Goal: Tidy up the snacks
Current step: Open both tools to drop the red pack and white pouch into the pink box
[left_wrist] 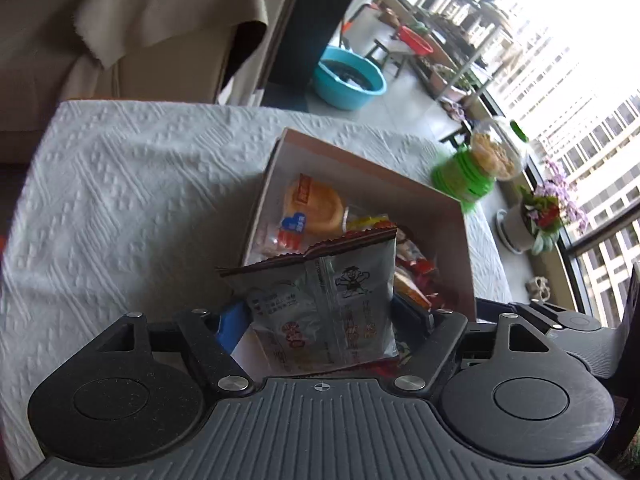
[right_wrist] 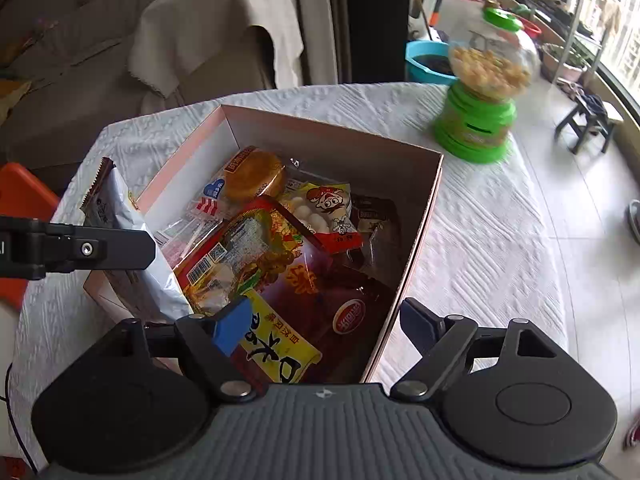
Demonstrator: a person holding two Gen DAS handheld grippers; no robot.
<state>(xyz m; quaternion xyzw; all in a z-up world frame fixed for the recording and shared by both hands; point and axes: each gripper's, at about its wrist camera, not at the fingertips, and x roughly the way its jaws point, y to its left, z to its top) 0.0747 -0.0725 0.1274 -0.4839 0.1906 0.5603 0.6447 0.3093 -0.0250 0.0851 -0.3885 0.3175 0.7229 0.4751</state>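
The left gripper [left_wrist: 324, 316] holds a silver snack packet [left_wrist: 320, 300] between its jaws, pressed on both sides, and in the right wrist view this packet stands upright at the near left corner of the open cardboard box [right_wrist: 420, 216], it seems just at the wall and not yet laid inside. The right gripper [right_wrist: 320, 328] is open and holds nothing; it points steeply down over the near end of the box, above a yellow packet [right_wrist: 280, 344]. Many snacks already lie in the box, so I judge the task is mostly done, and no loose snack shows on the white tablecloth [right_wrist: 480, 220].
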